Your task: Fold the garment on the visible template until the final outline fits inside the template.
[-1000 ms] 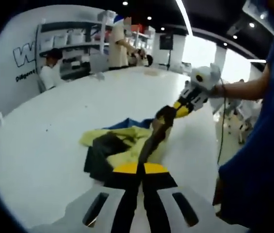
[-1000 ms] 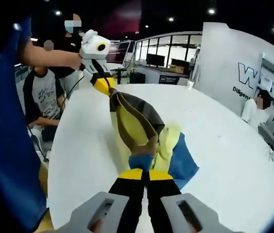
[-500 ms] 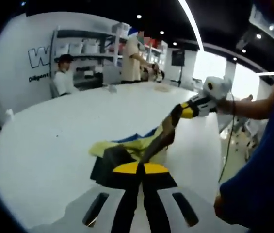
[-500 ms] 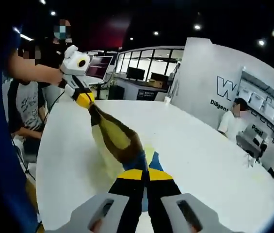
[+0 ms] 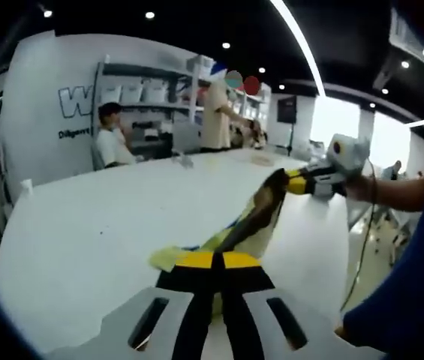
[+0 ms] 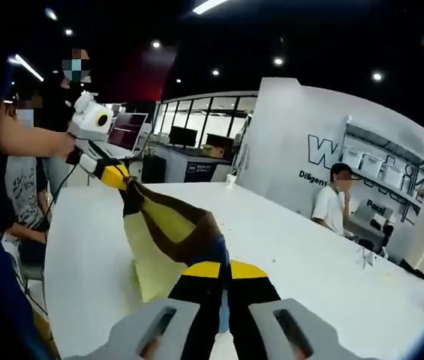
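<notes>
My jaws are closed on both sides, each pinching the one garment (image 5: 253,221): the left gripper (image 5: 213,264) holds one edge, the right gripper (image 6: 219,271) another. The yellow, dark and blue cloth hangs stretched between the two, lifted above the white surface (image 5: 99,225), its lower folds trailing toward it. In the left gripper view I see my right gripper out past the cloth; behind, two people by the shelves (image 5: 148,75). In the right gripper view, one person sits at the far wall.
</notes>
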Demonstrator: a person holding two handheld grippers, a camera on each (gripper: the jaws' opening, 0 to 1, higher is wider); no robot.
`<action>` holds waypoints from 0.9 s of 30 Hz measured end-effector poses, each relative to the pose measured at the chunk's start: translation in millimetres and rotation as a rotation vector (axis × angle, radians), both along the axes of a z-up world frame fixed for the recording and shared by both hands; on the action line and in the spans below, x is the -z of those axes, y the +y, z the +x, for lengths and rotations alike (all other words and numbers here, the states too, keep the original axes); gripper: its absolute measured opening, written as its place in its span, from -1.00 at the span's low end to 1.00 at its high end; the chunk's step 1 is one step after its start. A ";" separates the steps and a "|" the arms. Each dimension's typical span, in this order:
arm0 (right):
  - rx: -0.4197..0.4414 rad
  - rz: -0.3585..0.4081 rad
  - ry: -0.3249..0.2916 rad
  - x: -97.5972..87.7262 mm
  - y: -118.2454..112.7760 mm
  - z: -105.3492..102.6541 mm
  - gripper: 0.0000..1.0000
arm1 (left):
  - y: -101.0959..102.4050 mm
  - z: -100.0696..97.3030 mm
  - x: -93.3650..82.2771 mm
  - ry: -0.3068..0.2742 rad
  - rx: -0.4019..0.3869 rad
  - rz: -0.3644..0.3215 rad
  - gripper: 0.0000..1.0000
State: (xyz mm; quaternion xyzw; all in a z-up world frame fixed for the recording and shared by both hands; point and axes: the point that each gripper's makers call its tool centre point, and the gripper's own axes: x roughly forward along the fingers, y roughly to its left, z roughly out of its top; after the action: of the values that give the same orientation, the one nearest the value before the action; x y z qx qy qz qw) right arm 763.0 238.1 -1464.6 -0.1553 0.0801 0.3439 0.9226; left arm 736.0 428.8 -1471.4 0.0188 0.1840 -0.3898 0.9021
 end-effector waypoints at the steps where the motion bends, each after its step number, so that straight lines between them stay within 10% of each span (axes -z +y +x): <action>1: 0.002 0.006 -0.001 -1.6 0.1 0.3 -1.00 | 0.0 1.3 -2.5 -0.006 -0.005 -0.003 -1.00; 27: 0.047 0.108 -0.117 -70.8 -3.3 12.6 -1.00 | -0.4 12.6 -64.7 -0.126 -0.055 -0.053 -1.00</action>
State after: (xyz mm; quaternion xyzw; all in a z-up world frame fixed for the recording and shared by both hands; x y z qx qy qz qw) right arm 775.6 234.8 -1393.8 -0.1231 0.0111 0.3164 0.9405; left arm 748.6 428.4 -1406.7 0.0147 0.1169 -0.3678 0.9224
